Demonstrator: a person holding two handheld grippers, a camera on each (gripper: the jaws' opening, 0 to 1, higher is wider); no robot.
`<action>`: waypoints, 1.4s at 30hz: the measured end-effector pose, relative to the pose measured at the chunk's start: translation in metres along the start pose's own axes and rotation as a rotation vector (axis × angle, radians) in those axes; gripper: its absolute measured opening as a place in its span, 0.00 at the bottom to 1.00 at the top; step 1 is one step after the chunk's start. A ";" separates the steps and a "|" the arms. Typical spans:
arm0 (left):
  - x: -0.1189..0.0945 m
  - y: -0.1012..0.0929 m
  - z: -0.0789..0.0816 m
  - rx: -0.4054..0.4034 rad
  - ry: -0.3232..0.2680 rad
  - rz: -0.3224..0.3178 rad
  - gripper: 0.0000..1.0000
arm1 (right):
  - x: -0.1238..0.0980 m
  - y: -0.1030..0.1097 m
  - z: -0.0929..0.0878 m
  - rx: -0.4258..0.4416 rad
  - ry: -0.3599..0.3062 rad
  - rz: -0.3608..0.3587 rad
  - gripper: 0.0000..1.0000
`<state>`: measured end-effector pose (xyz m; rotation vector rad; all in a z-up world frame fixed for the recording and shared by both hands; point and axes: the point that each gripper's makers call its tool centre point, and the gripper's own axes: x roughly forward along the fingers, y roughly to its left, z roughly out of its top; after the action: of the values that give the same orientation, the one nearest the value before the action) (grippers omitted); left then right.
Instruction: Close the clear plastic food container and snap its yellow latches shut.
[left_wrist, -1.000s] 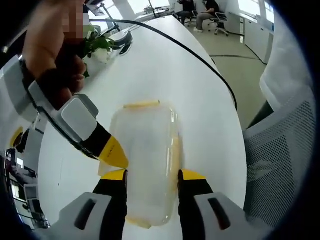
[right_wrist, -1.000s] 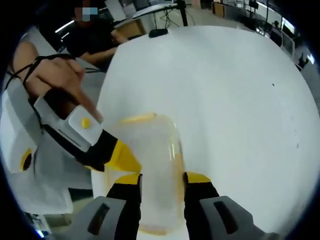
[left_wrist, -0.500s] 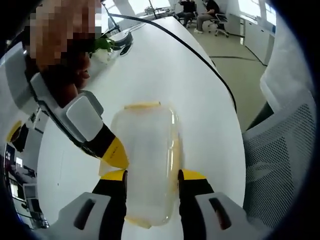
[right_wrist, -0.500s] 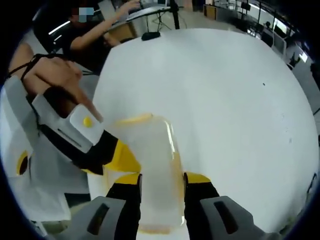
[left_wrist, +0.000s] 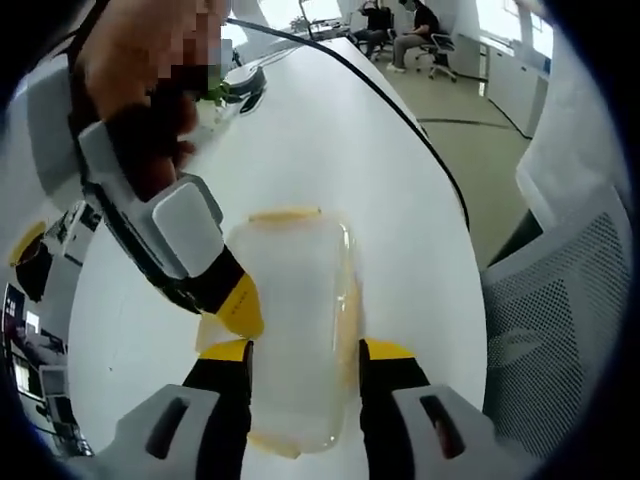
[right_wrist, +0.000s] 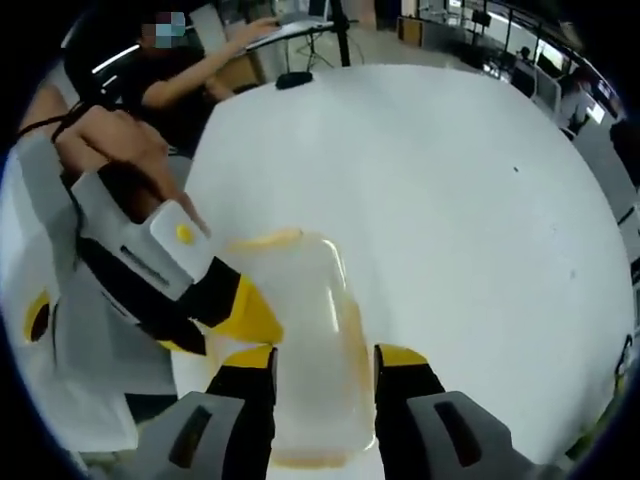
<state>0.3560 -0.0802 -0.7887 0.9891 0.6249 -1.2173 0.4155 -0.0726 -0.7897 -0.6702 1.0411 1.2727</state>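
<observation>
Two grippers work a clear plastic container on a white table.

Left gripper (left_wrist: 303, 352), in left gripper view: jaws part-open, straddling the container (left_wrist: 295, 320) w/ a tip on each long side; real grip or just contact, can't tell. Right gripper (left_wrist: 235, 303) comes in from upper left, its yellow tip on the container's left edge. In right gripper view the right gripper (right_wrist: 325, 362) brackets the container (right_wrist: 305, 350) the same way, jaws part-open, squeeze unclear; the other gripper's (right_wrist: 245, 315) yellow tip touches the left rim. Container lies flat on the table (left_wrist: 330, 150), lid on; yellow latch (left_wrist: 284, 213) at far end, flat against the rim. Beyond: black cable (left_wrist: 400, 120) across the table, mesh chair (left_wrist: 560, 330) at right, seated person (right_wrist: 185, 80) behind.
</observation>
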 end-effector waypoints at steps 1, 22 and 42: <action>0.000 -0.001 0.001 -0.006 -0.004 -0.005 0.43 | -0.001 0.000 -0.001 0.001 -0.001 -0.004 0.38; -0.006 -0.004 0.001 0.015 -0.015 -0.038 0.53 | -0.013 0.003 -0.013 -0.032 0.001 -0.047 0.43; -0.014 0.012 -0.014 -0.003 0.007 -0.047 0.67 | -0.024 0.013 -0.022 -0.086 0.002 -0.082 0.56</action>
<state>0.3651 -0.0609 -0.7797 0.9818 0.6583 -1.2542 0.3979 -0.0997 -0.7757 -0.7722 0.9550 1.2510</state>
